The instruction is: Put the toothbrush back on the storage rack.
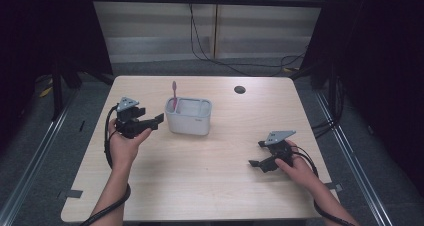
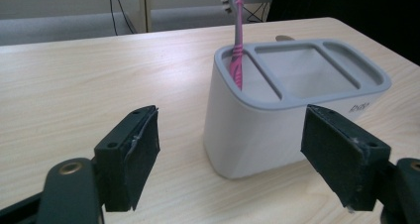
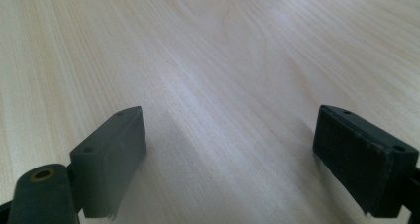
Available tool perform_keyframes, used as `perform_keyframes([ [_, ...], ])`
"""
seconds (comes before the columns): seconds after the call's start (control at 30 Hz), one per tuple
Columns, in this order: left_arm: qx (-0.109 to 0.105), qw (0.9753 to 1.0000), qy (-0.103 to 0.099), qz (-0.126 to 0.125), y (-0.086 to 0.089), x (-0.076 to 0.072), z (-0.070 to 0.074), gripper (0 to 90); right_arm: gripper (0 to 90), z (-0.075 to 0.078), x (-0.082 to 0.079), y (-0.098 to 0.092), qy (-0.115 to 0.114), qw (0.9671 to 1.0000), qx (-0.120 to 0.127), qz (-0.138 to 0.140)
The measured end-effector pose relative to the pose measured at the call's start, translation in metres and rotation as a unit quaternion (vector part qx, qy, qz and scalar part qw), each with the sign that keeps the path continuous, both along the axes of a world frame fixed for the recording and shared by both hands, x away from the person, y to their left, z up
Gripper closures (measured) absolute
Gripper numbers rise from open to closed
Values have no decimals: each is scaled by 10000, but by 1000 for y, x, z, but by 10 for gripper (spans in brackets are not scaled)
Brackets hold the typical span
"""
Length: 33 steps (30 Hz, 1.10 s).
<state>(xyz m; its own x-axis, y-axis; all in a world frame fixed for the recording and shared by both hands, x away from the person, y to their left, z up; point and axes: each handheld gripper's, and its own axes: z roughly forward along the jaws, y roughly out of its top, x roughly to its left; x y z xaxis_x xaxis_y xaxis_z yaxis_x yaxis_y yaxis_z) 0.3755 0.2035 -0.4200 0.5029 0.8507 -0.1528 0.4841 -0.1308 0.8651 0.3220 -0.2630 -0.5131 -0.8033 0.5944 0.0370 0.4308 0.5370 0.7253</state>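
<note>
Both tongs stood apart and empty: left tongs (image 1: pixel 156 120) just beside the holder, right tongs (image 1: pixel 256 162) well away, low over the table (image 1: pixel 220 186). On it sat the white holder (image 1: pixel 189 117), a pink toothbrush (image 1: pixel 174 95) upright in its left end compartment.

Two hand-held grippers, both with jaws spread.
Left gripper (image 1: pixel 150 122): raised in left hand (image 1: pixel 124 145), jaws wide apart. Right gripper (image 1: pixel 257 162): low in right hand (image 1: pixel 300 170), jaws wide apart.
</note>
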Motion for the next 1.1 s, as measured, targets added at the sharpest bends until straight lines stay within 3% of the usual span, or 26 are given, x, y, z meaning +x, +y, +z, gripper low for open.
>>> perform_keyframes([
  [0.7, 41, 9998, 217, 24, 17, -18, -39, 225, 125, 0, 0, 0, 0, 10000, -2, -5],
  [1.1, 241, 9991, 350, -10, 28, -25, -56, 225, 125, 0, 0, 0, 1, 10000, 0, -1],
])
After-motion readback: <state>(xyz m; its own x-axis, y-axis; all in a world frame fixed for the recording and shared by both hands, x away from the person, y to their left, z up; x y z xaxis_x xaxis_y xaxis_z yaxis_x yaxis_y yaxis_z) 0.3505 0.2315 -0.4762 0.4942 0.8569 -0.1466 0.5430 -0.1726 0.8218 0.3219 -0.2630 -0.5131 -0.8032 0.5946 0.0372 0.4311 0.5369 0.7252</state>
